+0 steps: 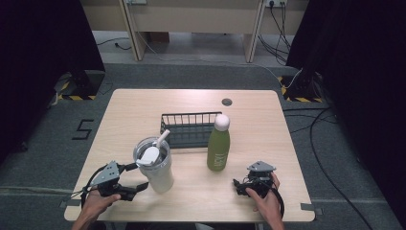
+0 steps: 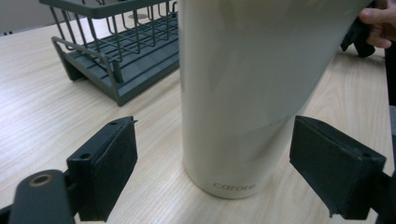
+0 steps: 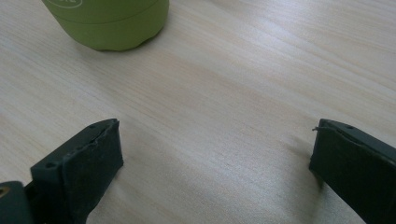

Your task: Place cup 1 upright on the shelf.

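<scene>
Your left tool (image 1: pixel 135 178) stands wide open around the tall cream steel tumbler (image 2: pixel 243 98), which sits on the pale wooden table (image 1: pixel 268 120) near its front edge; close off-centre and you could tip it. Your right tool (image 1: pixel 238 185) rests open by the green bottle (image 1: pixel 218 146)

From overhead I see the whole table (image 1: pixel 249 115); my left gripper camera sits close to the tumbler (image 2: pixel 243 93), the right near the green bottle (image 3: pixel 112 23), both also seen from above.
</scene>
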`<state>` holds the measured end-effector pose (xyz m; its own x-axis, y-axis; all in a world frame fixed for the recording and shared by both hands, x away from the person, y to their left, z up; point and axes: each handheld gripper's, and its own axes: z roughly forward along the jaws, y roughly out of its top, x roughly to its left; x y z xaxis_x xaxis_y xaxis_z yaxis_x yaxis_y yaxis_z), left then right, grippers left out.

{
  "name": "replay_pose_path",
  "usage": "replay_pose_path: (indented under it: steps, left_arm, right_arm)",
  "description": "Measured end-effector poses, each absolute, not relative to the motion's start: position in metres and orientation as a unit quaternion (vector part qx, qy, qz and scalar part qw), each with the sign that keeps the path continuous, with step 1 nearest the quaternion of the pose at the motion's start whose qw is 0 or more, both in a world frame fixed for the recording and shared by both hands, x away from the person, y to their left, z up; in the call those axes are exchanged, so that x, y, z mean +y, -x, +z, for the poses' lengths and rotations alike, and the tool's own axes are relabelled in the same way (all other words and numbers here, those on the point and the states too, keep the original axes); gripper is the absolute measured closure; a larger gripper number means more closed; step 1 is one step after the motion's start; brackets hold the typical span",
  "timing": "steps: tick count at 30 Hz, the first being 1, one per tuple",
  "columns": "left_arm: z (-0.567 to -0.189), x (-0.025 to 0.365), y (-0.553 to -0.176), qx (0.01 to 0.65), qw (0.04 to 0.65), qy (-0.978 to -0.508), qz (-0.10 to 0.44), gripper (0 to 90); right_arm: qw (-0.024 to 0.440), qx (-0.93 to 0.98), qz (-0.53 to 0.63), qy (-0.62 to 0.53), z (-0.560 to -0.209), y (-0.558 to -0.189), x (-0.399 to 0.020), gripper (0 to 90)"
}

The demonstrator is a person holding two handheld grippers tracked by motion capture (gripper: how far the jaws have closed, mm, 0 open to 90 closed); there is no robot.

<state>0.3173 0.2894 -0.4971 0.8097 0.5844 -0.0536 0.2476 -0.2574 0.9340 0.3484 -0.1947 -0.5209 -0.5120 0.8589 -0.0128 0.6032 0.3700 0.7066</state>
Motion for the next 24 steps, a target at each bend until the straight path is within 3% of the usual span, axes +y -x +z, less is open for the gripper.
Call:
replay_pose_path:
  steps: [11,24]
  left_arm:
    - [-0.498,0.271,-0.316,0.245,0.571,-0.768,0.154,14.8]
    - [-0.503,0.251,-0.321,0.248,0.574,-0.756,0.196,11.2]
  right_arm:
    - [0.194,0.805,0.329,-0.454,-0.521,-0.348,-0.195,2.4]
    - [0.194,0.806,0.329,-0.453,-0.521,-0.348,-0.195,2.5]
